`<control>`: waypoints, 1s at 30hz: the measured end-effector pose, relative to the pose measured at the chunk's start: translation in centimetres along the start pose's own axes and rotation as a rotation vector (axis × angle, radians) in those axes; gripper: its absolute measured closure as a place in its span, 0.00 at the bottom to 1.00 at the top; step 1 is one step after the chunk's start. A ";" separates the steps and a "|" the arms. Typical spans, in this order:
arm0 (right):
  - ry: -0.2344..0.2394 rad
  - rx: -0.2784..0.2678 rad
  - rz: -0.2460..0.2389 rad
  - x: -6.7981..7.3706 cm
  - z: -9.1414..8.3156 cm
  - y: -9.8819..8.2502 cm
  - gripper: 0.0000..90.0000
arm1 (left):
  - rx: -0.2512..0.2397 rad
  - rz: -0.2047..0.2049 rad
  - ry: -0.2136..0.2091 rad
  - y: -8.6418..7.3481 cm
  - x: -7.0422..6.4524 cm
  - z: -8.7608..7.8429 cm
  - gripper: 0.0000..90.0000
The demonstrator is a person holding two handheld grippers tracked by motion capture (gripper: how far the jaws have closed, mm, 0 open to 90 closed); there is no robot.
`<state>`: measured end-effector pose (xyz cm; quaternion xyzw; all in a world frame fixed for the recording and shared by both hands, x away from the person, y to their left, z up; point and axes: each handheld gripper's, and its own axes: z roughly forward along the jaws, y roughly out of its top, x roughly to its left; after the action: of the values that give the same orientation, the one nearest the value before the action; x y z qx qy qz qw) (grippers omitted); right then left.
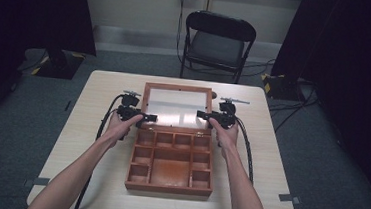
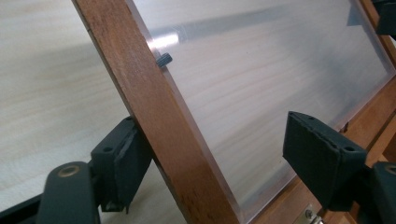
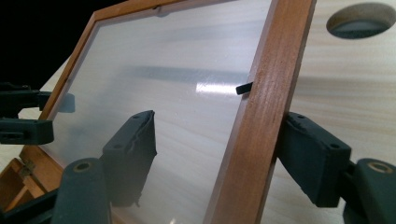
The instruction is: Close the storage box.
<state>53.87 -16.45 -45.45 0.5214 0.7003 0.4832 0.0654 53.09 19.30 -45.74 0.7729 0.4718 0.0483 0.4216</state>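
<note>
Pale wooden table (image 1: 95, 142) on grey carpet (image 1: 15, 141); folding chair (image 1: 217, 42) behind.

The person's bare forearms (image 1: 83, 169) wear no sleeves. Each black two-jaw gripper (image 1: 137, 115) has flat blocky jaws, small screws and a black cable (image 1: 103, 123).

One wooden box (image 1: 170, 166) with perhaps ten compartments, one lid (image 1: 177, 105), two grippers (image 1: 148, 117) (image 1: 200, 114), one table (image 1: 269, 156), one chair (image 1: 217, 42)
</note>
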 end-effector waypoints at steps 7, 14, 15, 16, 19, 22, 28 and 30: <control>0.021 -0.027 -0.025 0.8 -1.3 0.7 0.32 | -0.050 0.011 -0.020 0.6 -0.2 -1.0 0.30; 0.025 -0.049 -0.052 1.7 -2.7 1.0 0.33 | -0.070 0.029 -0.027 1.0 -0.9 -1.2 0.29; 0.027 -0.050 -0.057 1.8 -2.8 1.1 0.33 | -0.077 0.035 -0.028 1.1 -0.9 -1.4 0.29; 0.028 -0.055 -0.065 1.9 -2.9 1.1 0.33 | -0.082 0.041 -0.029 1.1 -1.0 -1.7 0.31; 0.027 -0.058 -0.085 2.2 -3.3 1.1 0.33 | -0.101 0.046 -0.041 1.0 -0.9 -2.2 0.34; 0.027 -0.058 -0.094 2.6 -3.7 1.2 0.32 | -0.112 0.054 -0.038 1.0 -1.2 -2.4 0.34; 0.038 -0.068 -0.107 3.0 -4.5 1.2 0.33 | -0.126 0.061 -0.054 1.1 -1.5 -3.1 0.35; 0.034 -0.077 -0.116 3.1 -4.8 1.2 0.34 | -0.133 0.072 -0.055 1.1 -1.6 -3.3 0.35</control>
<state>50.42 -16.88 -40.79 0.4688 0.7113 0.5140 0.1010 51.45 19.88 -42.34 0.7607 0.4278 0.0732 0.4827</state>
